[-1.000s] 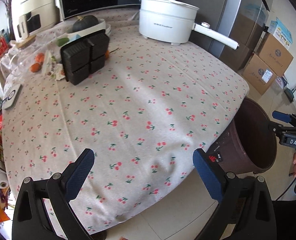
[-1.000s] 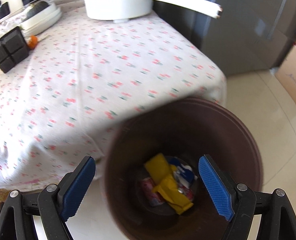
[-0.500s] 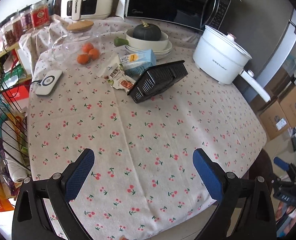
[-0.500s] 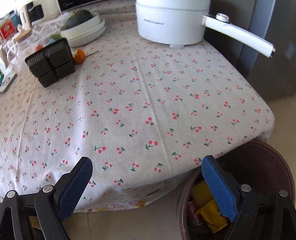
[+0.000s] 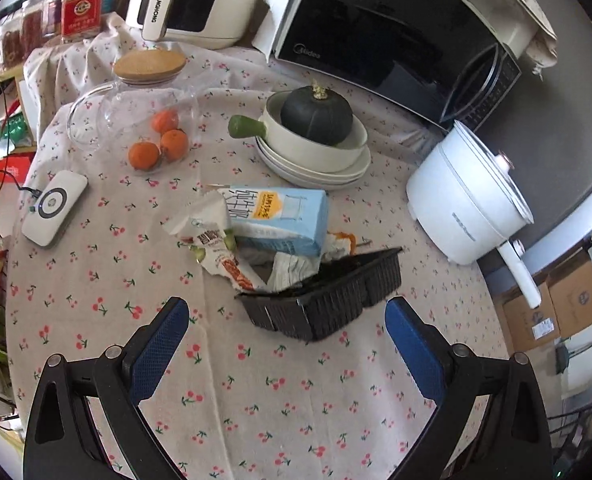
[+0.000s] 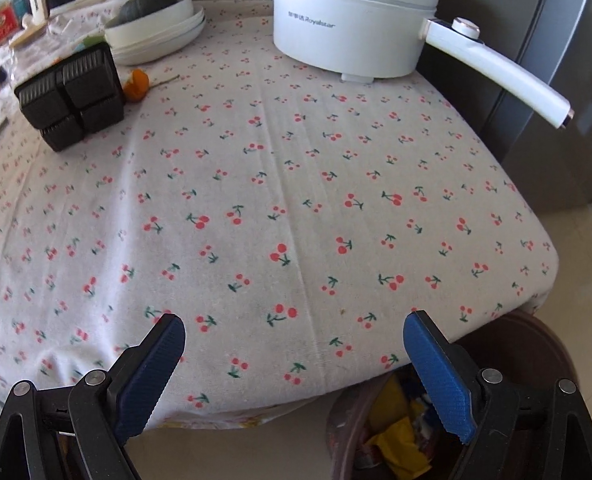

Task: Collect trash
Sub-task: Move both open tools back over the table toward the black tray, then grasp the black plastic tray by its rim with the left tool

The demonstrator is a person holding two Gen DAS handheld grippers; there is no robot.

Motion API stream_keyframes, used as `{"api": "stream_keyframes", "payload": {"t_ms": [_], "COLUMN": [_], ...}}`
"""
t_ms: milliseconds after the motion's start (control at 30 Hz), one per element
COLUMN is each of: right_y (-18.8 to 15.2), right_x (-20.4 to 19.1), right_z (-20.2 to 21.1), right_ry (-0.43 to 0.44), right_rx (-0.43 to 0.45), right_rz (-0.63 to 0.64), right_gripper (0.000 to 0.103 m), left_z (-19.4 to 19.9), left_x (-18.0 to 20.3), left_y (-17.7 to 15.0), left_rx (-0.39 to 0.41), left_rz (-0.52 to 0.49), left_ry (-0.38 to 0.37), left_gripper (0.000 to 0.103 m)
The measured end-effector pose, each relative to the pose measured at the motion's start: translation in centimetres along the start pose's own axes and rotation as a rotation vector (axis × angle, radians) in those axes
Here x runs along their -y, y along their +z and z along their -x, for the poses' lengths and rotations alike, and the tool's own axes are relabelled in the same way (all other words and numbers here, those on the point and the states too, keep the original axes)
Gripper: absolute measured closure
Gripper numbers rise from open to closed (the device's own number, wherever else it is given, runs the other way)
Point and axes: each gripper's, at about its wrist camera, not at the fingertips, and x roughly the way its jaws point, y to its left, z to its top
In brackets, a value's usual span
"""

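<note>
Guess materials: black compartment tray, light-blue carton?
Black ribbed compartment tray: looks like thin moulded plastic, slight sheen, fluted walls. Light-blue printed carton: probably coated paperboard, with sharp folded edges and a matte face.

Home kitchen. Microwave (image 5: 392,40), air fryer (image 5: 192,0) and electric cooking pot (image 5: 468,200) crowd a table under a cherry-print tablecloth (image 6: 296,200); squash in stacked bowls (image 5: 316,148), spice jars (image 5: 76,12), fridge (image 6: 556,80) alongside.

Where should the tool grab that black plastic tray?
Probably the near long wall of the black plastic tray, coming from above: the tray tilts on the wrappers, leaving that thin ribbed rim exposed before the open left tool.
</note>
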Motion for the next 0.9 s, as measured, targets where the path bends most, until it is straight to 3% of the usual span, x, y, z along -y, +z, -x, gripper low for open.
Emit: {"api": "stream_keyframes", "payload": {"t_ms": [133,267,467,533,700,900], "right_y": [-0.1,0.1,-0.1,-0.2,-0.1,0.1], "right_x": [0.3,0.6,0.6,0.5,0.6,0.5], "right_z": [0.0,0.3,0.5,0.5,0.5,0.2], "right_ry": [0.005,0.013,0.019,0.021,0.026,0.029], "right_rx": [-0.002,0.007,0.01,0.011,0.011,0.012], "right_rz": [-0.004,-0.019,-0.019,-0.016,-0.016,-0.018], "right_gripper": [0.011,0.011,0.011,0.011,0.011,0.011], "left_z": [-2.3,-3.9,-4.7,-4.0,-0.9,-0.6], "left_x": [-0.6,-1.1,-0.4,-0.3,0.4,2.3], "left_y": [0.8,-1.3,-4.6,-4.7,-2.1,1.8], "left_rx": [-0.036,-0.112,-0.19,-0.172,-0.052,0.036], "left_rz": [0.061,0.08,-0.049,-0.059,0.024,0.083], "left_ry": [0.051,0.024,0.095,0.082,-0.016,0.07], "left_gripper": [0.005,0.006,0.017,0.019,0.018,0.017]}}
